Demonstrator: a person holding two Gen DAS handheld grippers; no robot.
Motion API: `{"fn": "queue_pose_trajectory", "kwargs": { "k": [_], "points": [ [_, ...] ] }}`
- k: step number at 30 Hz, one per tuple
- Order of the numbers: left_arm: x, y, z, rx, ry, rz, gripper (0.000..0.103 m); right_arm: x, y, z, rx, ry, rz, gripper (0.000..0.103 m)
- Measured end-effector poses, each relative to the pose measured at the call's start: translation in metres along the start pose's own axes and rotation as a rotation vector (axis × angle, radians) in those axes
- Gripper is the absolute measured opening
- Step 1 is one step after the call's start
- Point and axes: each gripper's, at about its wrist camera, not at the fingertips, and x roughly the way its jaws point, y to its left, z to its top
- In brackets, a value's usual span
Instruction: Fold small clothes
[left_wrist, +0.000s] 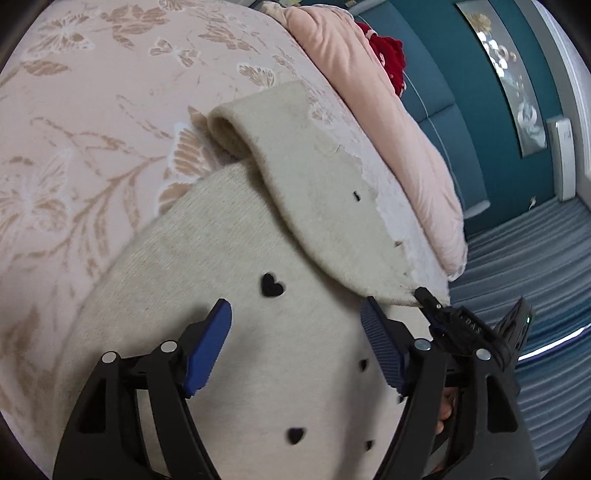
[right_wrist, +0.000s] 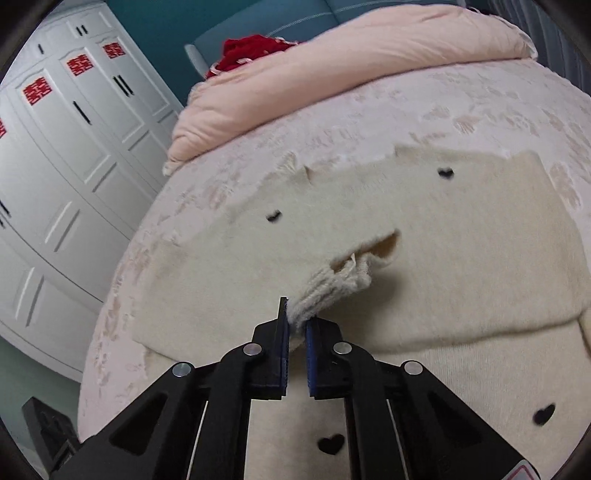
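A small cream knit sweater (left_wrist: 229, 258) with black hearts lies on the bed. One sleeve (left_wrist: 314, 177) is folded across its body. My left gripper (left_wrist: 295, 317) hovers open and empty just above the sweater body. In the right wrist view my right gripper (right_wrist: 295, 325) is shut on the ribbed cuff (right_wrist: 328, 288) of the sweater (right_wrist: 443, 240), holding it over the garment. The right gripper also shows in the left wrist view (left_wrist: 436, 306) at the sleeve's folded edge.
The bed has a pink floral cover (left_wrist: 92, 129). A pink duvet (right_wrist: 332, 62) and a red cloth (right_wrist: 251, 48) lie at its head. A white wardrobe (right_wrist: 55, 166) stands to the left. Striped blue floor (left_wrist: 535, 258) lies beside the bed.
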Motion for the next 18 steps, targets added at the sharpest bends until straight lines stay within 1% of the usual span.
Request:
{"fn": "queue_pose_trajectory", "kwargs": {
  "k": [2,3,5,7,8,9,10,12,14,15,16,17,18],
  "points": [
    [0.006,-0.009,0.022,-0.082,-0.027,-0.045,0.082,-0.02,0.016,0.029,-0.043,-0.058,0.03,0.007],
    [0.013,-0.014,0.033,-0.127,-0.036,-0.069,0.083,-0.028,0.023,0.044,-0.063,-0.079,0.038,0.007],
    [0.032,-0.019,0.055,-0.204,-0.029,-0.101,0.085,-0.034,0.033,0.068,-0.084,-0.093,0.051,0.007],
    [0.053,-0.017,0.074,-0.261,-0.033,-0.04,0.084,-0.033,0.037,0.082,-0.103,-0.089,0.043,0.007],
    [0.062,-0.014,0.082,-0.285,-0.035,0.003,0.081,-0.03,0.038,0.088,-0.111,-0.08,0.035,0.007],
    [0.067,-0.01,0.088,-0.308,-0.044,0.046,0.069,-0.028,0.036,0.092,-0.112,-0.074,0.032,0.007],
    [0.072,-0.007,0.094,-0.323,-0.056,0.068,0.063,-0.029,0.034,0.097,-0.116,-0.075,0.028,0.007],
    [0.077,-0.002,0.103,-0.304,-0.066,0.128,0.035,-0.043,0.026,0.107,-0.12,-0.121,0.019,0.007],
    [0.078,-0.003,0.106,-0.247,-0.076,0.184,0.023,-0.062,0.005,0.113,-0.084,-0.177,0.017,0.007],
    [0.079,-0.003,0.105,-0.212,-0.075,0.201,0.021,-0.069,-0.012,0.113,-0.064,-0.199,-0.003,0.006],
    [0.082,-0.004,0.105,-0.176,-0.066,0.219,0.021,-0.069,-0.031,0.11,-0.043,-0.201,-0.032,0.006],
    [0.087,-0.003,0.101,-0.144,-0.05,0.234,0.018,-0.063,-0.054,0.103,-0.009,-0.181,-0.065,0.006],
    [0.093,-0.001,0.098,-0.119,-0.037,0.263,0.013,-0.049,-0.08,0.092,0.039,-0.128,-0.1,0.006]
  ]
}}
